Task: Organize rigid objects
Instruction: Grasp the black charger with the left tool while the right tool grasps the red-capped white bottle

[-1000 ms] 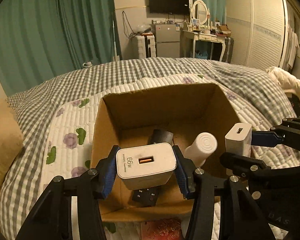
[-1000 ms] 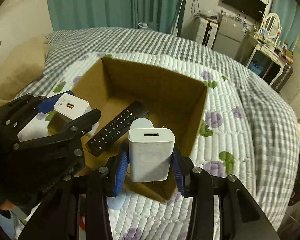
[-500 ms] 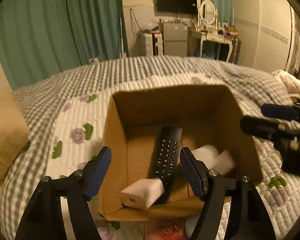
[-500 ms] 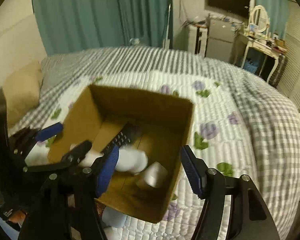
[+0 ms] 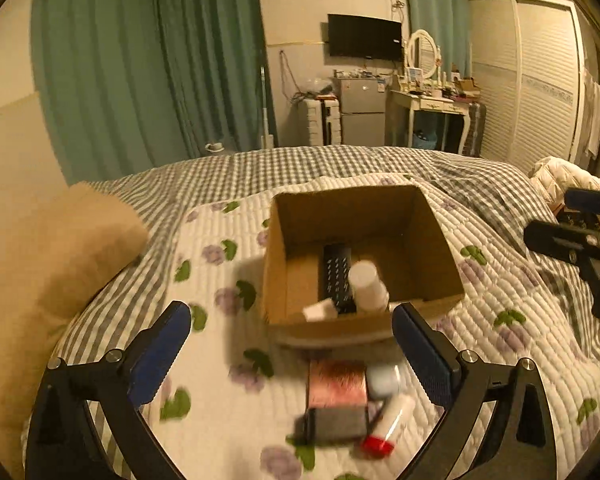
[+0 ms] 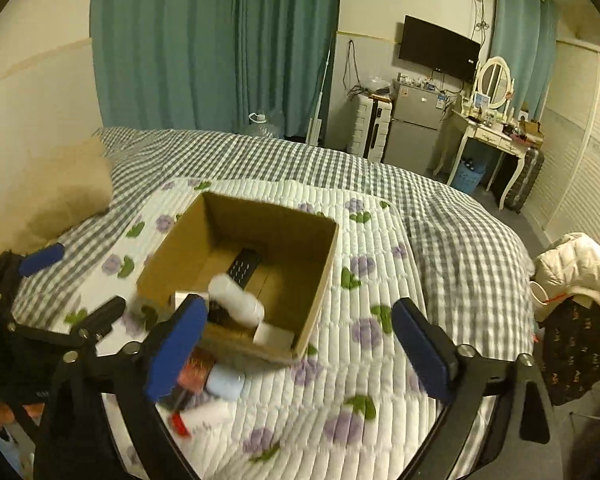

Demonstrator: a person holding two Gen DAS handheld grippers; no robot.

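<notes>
Left wrist view, left to right. Tan pillow (image 5: 72,248) at 9 o'clock on the checked bedspread (image 5: 228,172). Left gripper (image 5: 292,348) low in frame, jaws spread wide, nothing between the blue pads (image 5: 160,352). Cardboard box (image 5: 436,236) at centre on the floral quilt (image 5: 220,364), open top. Inside: black remote (image 5: 336,272) lying lengthwise, white bottle (image 5: 368,286) on its side touching the remote, white charger (image 5: 320,312) at the near wall by 7 o'clock of the box. Outside the box at 6 o'clock: pink packet (image 5: 337,383), dark block (image 5: 336,424), white tube with red cap (image 5: 388,426), small pale jar (image 5: 384,378), all blurred. Right gripper (image 5: 576,220) at 3 o'clock, beside the box, apart from it.

Right wrist view: right gripper (image 6: 296,340) jaws spread, holding nothing. Box (image 6: 320,276) centre; a second white charger (image 6: 274,336) in its near corner at 5 o'clock, next to the bottle (image 6: 236,300). White jacket (image 6: 576,268) at 3 o'clock.
</notes>
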